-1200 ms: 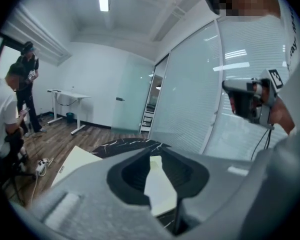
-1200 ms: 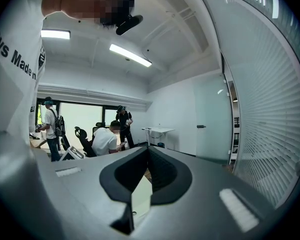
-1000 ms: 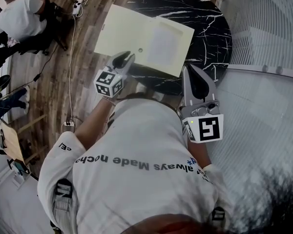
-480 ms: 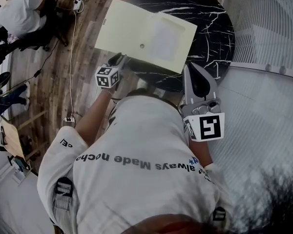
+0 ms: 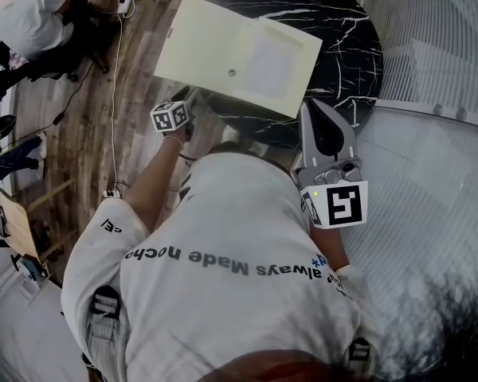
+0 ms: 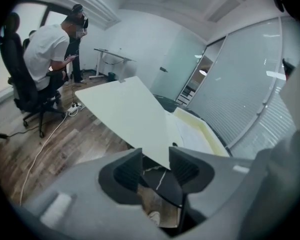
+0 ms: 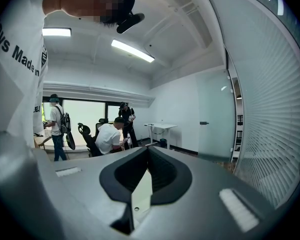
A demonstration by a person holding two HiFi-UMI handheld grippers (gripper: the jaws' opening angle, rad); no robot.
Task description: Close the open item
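In the head view the person's white shirt [image 5: 231, 269] is covering both forearms and the near rim of the round black table [image 5: 346, 34]. The left gripper [image 5: 190, 98] is showing mostly its marker cube there; its tips are lying against the near left edge of the box lid [image 5: 211, 42] and are hard to make out. In its own view the left gripper [image 6: 155, 160] is holding its jaws partly apart, with the near corner of the lid [image 6: 125, 111] dipping between them. Whether the pads are pressing on the card cannot be told.

The right gripper [image 5: 311, 107] is hanging at the near right of the table, clear of the box. Its jaws are meeting at the tips [image 7: 147, 151] with nothing between them. Only a thin pale strip of the box is showing through the slot below them.

The box is lying open and flat on the left part of the table. It is pale yellow and square-cornered. The lid is reaching out past the table's left edge over the wooden floor [image 5: 88, 134], and it has a small dark dot near its hinge side. The shallow tray [image 5: 275, 62] is sitting to the right of the lid, and its low walls [image 6: 202, 134] are showing a pale lining.
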